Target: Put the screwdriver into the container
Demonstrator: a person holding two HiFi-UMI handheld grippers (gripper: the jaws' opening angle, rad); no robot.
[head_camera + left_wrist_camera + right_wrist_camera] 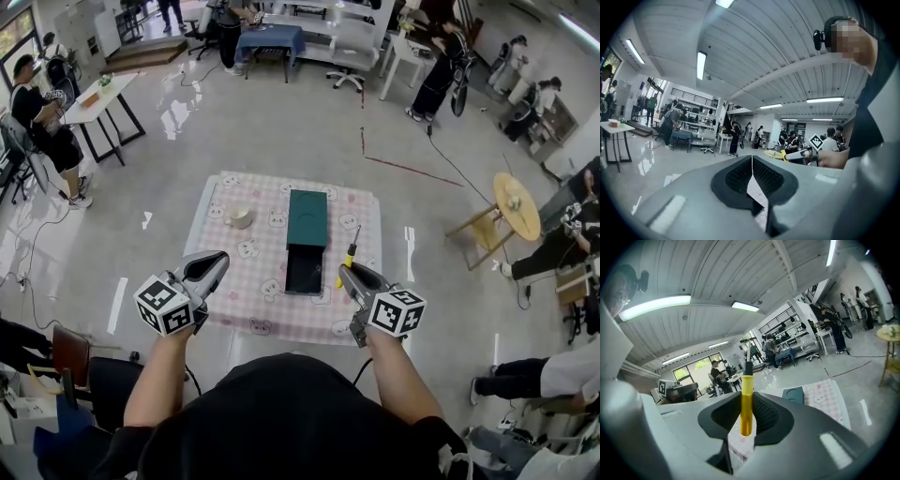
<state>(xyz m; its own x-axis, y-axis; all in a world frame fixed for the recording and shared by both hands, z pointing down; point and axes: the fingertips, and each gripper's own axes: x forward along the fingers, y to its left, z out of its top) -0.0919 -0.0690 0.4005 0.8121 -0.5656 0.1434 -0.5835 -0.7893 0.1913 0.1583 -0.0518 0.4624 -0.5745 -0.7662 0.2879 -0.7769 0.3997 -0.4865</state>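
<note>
A dark green container lies on the pink checked table, its black drawer pulled out toward me. My right gripper is shut on the yellow-handled screwdriver, held just right of the open drawer with the shaft pointing up and away. In the right gripper view the screwdriver stands clamped between the jaws, and the container shows beyond. My left gripper hovers over the table's front left, shut with nothing in it. In the left gripper view its pads meet.
A small round white object sits on the table's left. A wooden stool with a round yellow top stands to the right. Several people stand or sit around the room's edges. White tables stand far left.
</note>
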